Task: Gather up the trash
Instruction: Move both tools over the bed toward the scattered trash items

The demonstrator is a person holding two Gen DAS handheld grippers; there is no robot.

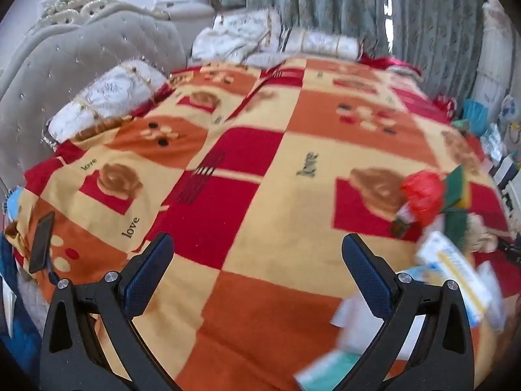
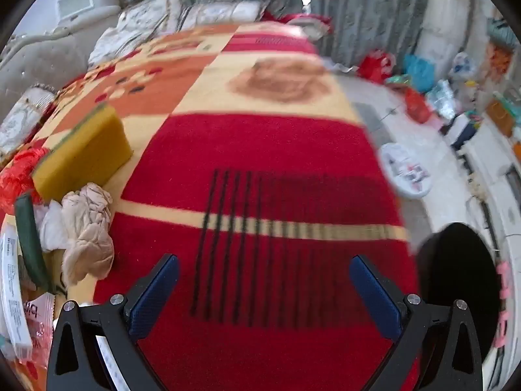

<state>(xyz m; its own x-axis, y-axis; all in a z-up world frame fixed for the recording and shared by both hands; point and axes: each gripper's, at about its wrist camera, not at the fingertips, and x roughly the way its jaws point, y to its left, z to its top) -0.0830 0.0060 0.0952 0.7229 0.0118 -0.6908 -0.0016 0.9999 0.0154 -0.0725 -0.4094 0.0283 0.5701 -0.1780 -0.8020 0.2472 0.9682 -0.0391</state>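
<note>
Both grippers hover over a bed with a red, orange and yellow patterned blanket (image 1: 254, 169). My left gripper (image 1: 257, 251) stands wide open with nothing between its fingers. To its right lies a heap of trash: a crumpled red plastic bag (image 1: 421, 195), a green-backed sponge (image 1: 456, 189), a white carton (image 1: 456, 273) and white papers (image 1: 355, 319). My right gripper (image 2: 263, 273) is also wide open and empty above the red patch of the blanket (image 2: 260, 150). Left of it lie a yellow sponge (image 2: 81, 153), crumpled beige tissue (image 2: 89, 231), the red bag (image 2: 16, 176) and printed wrappers (image 2: 13, 293).
A grey tufted headboard (image 1: 65, 75) and white pillows (image 1: 107, 97) bound the bed's far left. A dark phone (image 1: 42, 241) lies near the blanket's left edge. Right of the bed, the floor holds a white basin (image 2: 407, 172), coloured bags (image 2: 420, 68) and a black round object (image 2: 459, 280).
</note>
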